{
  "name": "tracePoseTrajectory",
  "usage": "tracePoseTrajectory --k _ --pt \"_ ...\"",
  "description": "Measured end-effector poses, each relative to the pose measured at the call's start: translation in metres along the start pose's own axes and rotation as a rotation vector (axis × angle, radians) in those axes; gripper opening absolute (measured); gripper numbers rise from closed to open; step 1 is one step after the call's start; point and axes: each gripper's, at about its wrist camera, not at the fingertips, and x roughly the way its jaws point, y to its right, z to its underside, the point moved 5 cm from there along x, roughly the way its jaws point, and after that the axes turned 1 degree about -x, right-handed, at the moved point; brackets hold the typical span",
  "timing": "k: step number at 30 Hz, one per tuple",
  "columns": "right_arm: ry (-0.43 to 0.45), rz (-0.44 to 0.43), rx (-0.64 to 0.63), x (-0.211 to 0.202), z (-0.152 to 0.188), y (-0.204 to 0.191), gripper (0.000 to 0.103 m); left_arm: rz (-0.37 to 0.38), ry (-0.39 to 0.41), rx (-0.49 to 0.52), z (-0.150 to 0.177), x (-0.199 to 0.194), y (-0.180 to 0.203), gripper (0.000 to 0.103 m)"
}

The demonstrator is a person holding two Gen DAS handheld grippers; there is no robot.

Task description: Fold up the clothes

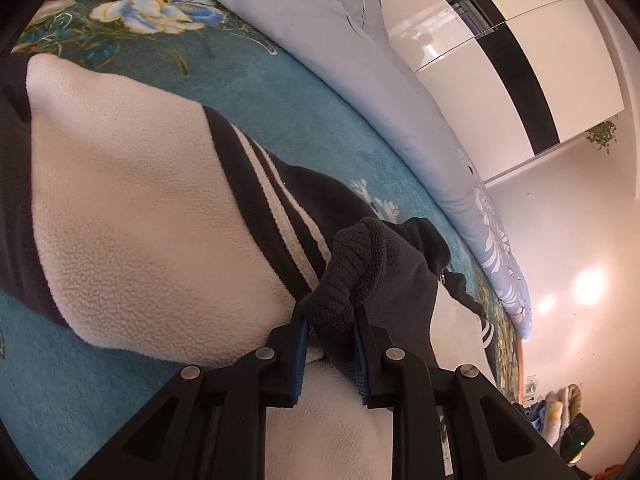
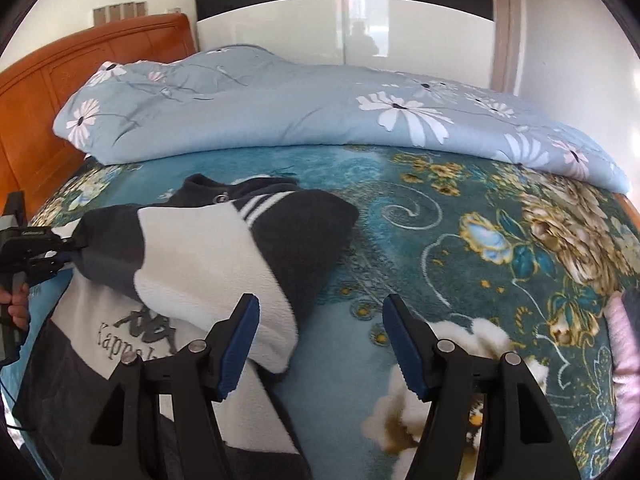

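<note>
A white and black fleece jacket [image 2: 200,256] with white sleeve stripes lies on the teal floral blanket [image 2: 460,240]. One sleeve is folded across its body. My left gripper [image 1: 330,320] is shut on the sleeve's dark ribbed cuff [image 1: 348,264] and holds it above the white body [image 1: 132,216]. It also shows at the left edge of the right wrist view [image 2: 66,258]. My right gripper [image 2: 320,324] is open and empty, above the blanket just right of the folded sleeve.
A light blue flowered duvet [image 2: 320,112] lies bunched along the far side of the bed. An orange wooden headboard [image 2: 80,60] stands at the left. A white wardrobe [image 2: 280,20] is behind. Pink cloth [image 2: 624,344] sits at the right edge.
</note>
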Motion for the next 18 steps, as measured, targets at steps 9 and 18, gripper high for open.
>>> tracePoseTrajectory --k 9,18 --pt "-0.090 -0.153 -0.169 0.035 0.000 -0.074 0.066 0.002 -0.006 -0.019 -0.001 0.007 -0.004 0.025" --pt "-0.079 -0.182 -0.061 0.023 -0.002 -0.063 0.066 0.135 0.104 -0.027 -0.002 -0.064 0.001 0.065"
